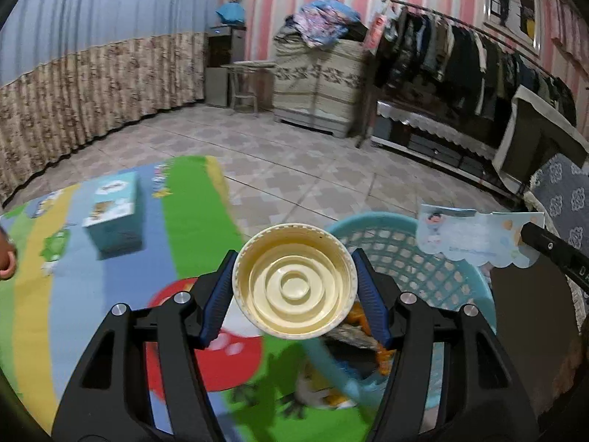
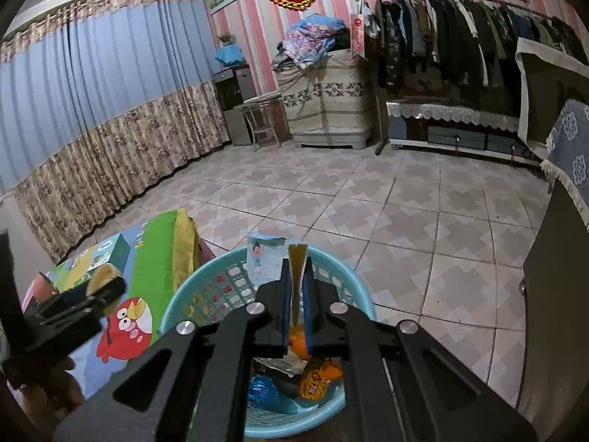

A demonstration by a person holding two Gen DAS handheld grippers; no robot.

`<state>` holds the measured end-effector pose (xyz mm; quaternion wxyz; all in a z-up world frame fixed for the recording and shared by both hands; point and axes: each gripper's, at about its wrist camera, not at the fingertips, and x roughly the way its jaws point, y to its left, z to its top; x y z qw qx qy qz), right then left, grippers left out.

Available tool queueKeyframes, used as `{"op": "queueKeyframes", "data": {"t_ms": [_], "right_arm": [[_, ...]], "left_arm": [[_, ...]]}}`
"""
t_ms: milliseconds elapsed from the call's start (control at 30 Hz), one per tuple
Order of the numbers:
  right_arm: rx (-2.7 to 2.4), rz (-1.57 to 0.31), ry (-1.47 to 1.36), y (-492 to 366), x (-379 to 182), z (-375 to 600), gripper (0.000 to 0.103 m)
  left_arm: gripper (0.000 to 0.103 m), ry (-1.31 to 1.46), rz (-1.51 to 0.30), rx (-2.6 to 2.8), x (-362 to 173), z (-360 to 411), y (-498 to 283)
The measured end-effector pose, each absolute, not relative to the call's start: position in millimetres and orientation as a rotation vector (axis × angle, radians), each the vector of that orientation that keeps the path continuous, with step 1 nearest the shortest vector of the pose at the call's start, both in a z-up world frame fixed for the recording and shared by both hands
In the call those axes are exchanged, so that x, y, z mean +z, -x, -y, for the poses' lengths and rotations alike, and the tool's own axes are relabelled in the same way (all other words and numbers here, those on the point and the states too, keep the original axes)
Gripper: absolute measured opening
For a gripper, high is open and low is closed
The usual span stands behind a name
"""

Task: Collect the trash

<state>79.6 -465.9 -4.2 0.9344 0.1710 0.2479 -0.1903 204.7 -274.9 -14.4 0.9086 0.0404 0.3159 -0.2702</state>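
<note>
Both tongs are loaded: the left gripper is clamped across a cream plastic lid, its blue pads pressing opposite sides of the rim, and the right gripper is nearly closed on a thin pale-blue packet, pinched flat between the fingers. Each is held above or just beside the turquoise basket, presumably so the pieces can drop straight in. The lid hangs over the basket's near rim, underside toward the camera. Wrappers already lie in the basket's bottom. Off on the cartoon play mat sits a teal box; whether it counts as trash is hard to say from this blurred view.
</note>
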Motion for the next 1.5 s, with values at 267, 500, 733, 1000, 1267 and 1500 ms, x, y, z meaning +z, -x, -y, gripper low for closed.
{"op": "queueKeyframes", "data": {"t_ms": [267,500,733,1000,1267,1500], "right_arm": [[-0.401,-0.543,-0.371,-78,-18,479,0.006],[-0.394,-0.56,-0.359,-83,-23,479,0.006],[-0.371,-0.582,-0.344,-94,-29,471,0.006],[-0.366,-0.604,-0.329,-114,-36,464,0.009],[-0.369,-0.662,-0.279,-135,-45,448,0.075],[-0.376,-0.64,-0.245,-130,-35,435,0.089]], "left_arm": [[0.061,-0.098,-0.648,-0.617,-24,322,-209],[0.079,-0.129,-0.63,-0.57,-25,334,-215],[0.09,-0.116,-0.592,-0.5,-6,302,-216],[0.097,-0.102,-0.536,-0.431,15,250,-204],[0.097,-0.086,-0.539,-0.389,18,216,-192],[0.097,-0.098,-0.538,-0.346,18,187,-173]]}}
